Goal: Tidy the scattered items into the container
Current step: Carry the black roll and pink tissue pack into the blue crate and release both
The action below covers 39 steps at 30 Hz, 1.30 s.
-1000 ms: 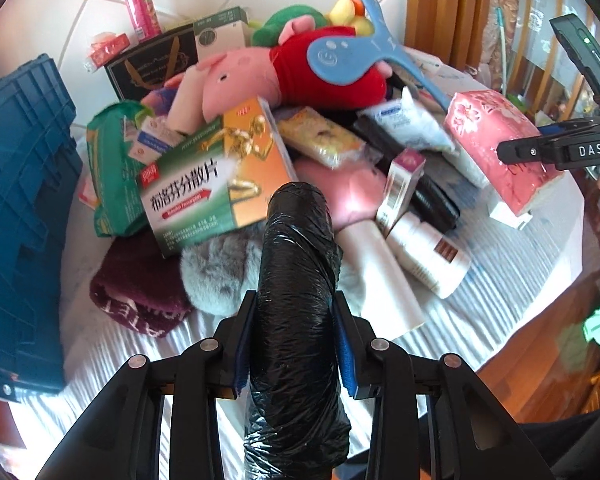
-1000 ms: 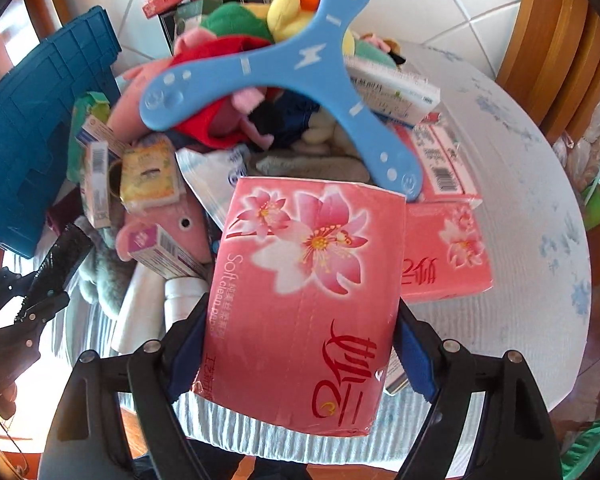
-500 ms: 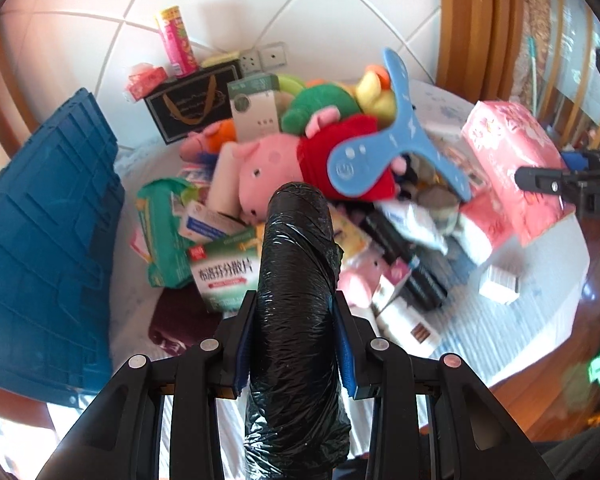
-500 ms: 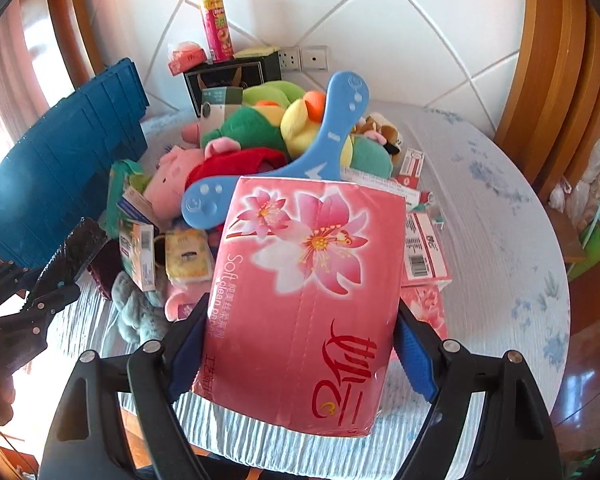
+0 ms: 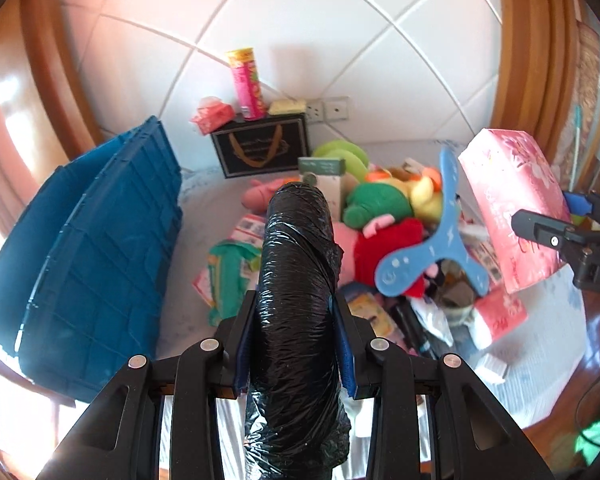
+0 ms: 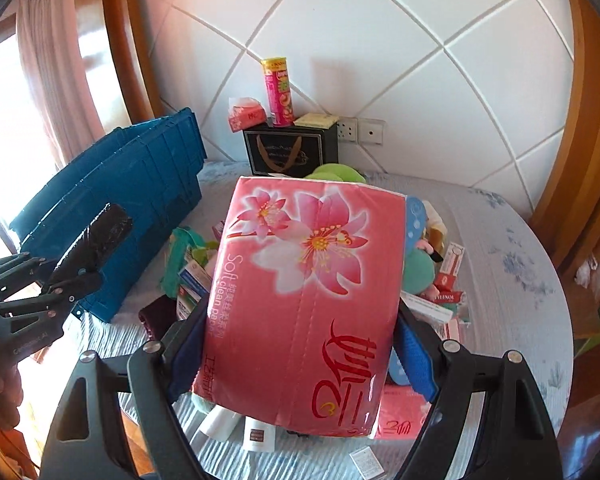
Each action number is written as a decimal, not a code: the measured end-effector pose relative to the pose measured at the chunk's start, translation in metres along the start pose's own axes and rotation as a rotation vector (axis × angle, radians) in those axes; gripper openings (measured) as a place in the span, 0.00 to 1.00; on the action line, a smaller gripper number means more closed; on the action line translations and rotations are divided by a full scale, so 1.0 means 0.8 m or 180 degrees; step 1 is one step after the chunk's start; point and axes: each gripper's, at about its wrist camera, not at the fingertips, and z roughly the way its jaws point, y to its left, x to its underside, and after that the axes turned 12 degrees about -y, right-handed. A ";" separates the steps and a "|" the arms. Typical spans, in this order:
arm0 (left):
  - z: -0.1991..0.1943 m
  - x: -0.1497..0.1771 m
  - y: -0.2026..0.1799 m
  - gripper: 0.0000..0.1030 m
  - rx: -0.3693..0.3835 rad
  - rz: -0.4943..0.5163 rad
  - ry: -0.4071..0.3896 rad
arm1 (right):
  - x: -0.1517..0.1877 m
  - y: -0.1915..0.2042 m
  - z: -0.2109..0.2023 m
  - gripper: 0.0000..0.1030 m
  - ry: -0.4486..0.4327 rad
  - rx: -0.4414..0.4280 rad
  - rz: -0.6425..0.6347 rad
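**Both loads lifted, crate waiting at the table's left edge**

Since a second ago both grippers have been rising away from the pile, so the toys and boxes now are looking smaller and the tiled wall is filling the upper part of each view.

The left gripper point(image 5: 296, 340) is clenching a black plastic-wrapped roll point(image 5: 298, 280), held lengthwise between its pads. The right gripper point(image 6: 300, 344) is grasping a pink tissue pack point(image 6: 304, 300) across its width. The blue crate point(image 5: 92, 248) is standing at the table's left edge, tilted, just beside the heap.

To do this step well, I judge each load should be travelling leftward high enough to clear the crate's near wall before release; the soft tissue pack is likely bulging under the squeeze, so a steady grip matters. The two grippers should be going in one after the other, not together.

The left wrist view is showing the blue boomerang point(image 5: 432, 256) on the plush toys point(image 5: 380, 208); the right view is hiding most of that behind the tissue pack, yet is showing the bare table point(image 6: 520, 280) toward the right edge and the curtain point(image 6: 56, 92).
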 end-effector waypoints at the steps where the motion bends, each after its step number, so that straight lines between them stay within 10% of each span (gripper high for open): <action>1: -0.004 -0.004 0.008 0.33 -0.0031 -0.0027 -0.0028 | -0.008 0.006 0.002 0.80 -0.0027 -0.0023 -0.0031; 17: -0.047 -0.072 0.199 0.33 -0.0310 -0.0162 -0.0487 | -0.123 0.203 0.045 0.80 -0.0490 -0.0370 -0.0359; 39: -0.067 -0.067 0.473 0.33 -0.0792 -0.0553 -0.0610 | -0.209 0.528 0.155 0.80 -0.0570 -0.0981 -0.0809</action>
